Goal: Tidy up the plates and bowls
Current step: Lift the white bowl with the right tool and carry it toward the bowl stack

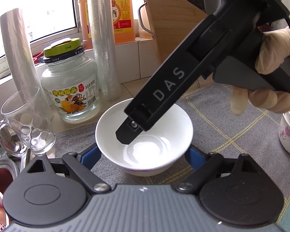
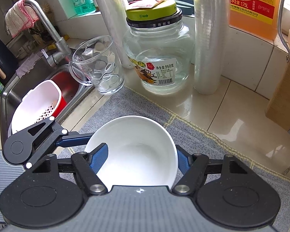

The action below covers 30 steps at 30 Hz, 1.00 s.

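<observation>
A plain white bowl (image 1: 145, 147) sits low over the grey checked cloth (image 1: 232, 119). My left gripper (image 1: 144, 154) straddles it, with a blue pad pressed on each outer side. From the upper right a gloved hand (image 1: 270, 48) brings my right gripper down, and one of its fingers (image 1: 125, 135) reaches inside the bowl. In the right wrist view the bowl (image 2: 137, 147) fills the span of my right gripper (image 2: 141, 160), one blue pad inside the bowl and the other outside its right wall, shut on it. The left gripper's finger (image 2: 73, 140) touches the bowl's left side.
A glass mug (image 2: 98, 65), a glass jar with a green lid (image 2: 158, 58) and two rolls of film (image 2: 208, 38) stand close behind the bowl. A sink (image 2: 29, 89) with a white colander (image 2: 38, 106) lies left. A flowered cup (image 1: 288, 135) stands right.
</observation>
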Tool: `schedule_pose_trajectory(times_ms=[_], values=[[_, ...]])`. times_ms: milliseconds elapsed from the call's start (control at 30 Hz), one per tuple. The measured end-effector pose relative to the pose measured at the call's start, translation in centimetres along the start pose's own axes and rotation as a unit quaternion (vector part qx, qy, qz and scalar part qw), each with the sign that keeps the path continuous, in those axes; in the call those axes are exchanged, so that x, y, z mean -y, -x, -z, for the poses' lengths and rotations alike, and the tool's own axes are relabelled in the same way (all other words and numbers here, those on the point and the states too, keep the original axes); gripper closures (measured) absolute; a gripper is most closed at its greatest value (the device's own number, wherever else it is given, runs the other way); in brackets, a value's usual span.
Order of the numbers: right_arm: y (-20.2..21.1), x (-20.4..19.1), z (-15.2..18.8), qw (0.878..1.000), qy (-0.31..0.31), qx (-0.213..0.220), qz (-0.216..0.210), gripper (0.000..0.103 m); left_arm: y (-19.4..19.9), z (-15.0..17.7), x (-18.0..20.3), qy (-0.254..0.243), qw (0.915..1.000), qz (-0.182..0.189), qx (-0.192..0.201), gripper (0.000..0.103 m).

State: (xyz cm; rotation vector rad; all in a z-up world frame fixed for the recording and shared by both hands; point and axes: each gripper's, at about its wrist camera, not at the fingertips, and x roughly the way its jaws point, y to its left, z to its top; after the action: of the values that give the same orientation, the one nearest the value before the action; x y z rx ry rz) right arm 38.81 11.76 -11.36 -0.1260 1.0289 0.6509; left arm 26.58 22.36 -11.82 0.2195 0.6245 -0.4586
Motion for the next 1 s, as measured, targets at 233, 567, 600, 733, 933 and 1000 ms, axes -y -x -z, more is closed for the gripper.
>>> schedule_pose_trajectory(times_ms=[233,567,600,733,933,1000], values=[[2.0,-0.6,1.3,1.000,-0.005,0.006,-0.001,0.025,2.0,-0.4,1.4,-0.010,0.9999,0.011,0.000,0.011],[5.9,-1.8,4.1,1.000,-0.005,0.026,-0.007,0.025,5.3,-0.9,4.8,-0.021,0.9997,0.011,-0.002,0.011],[6.3,-1.8,4.4,1.000,-0.006,0.028,-0.008,0.025,5.6,-0.9,5.2,-0.020,0.9997,0.012,-0.003,0.011],[8.4,-2.3,6.2,0.999,-0.007,0.037,-0.011,0.025,7.1,-0.7,7.1,-0.023,0.9996,0.018,-0.005,0.011],[10.8,-2.9,9.0,0.999,-0.004,0.041,-0.004,0.024,9.1,-0.5,9.6,-0.026,0.9991,0.030,-0.009,0.011],[11.5,-3.0,9.9,0.999,-0.009,0.043,-0.004,0.024,9.6,-0.4,10.2,-0.027,0.9989,0.036,-0.010,0.011]])
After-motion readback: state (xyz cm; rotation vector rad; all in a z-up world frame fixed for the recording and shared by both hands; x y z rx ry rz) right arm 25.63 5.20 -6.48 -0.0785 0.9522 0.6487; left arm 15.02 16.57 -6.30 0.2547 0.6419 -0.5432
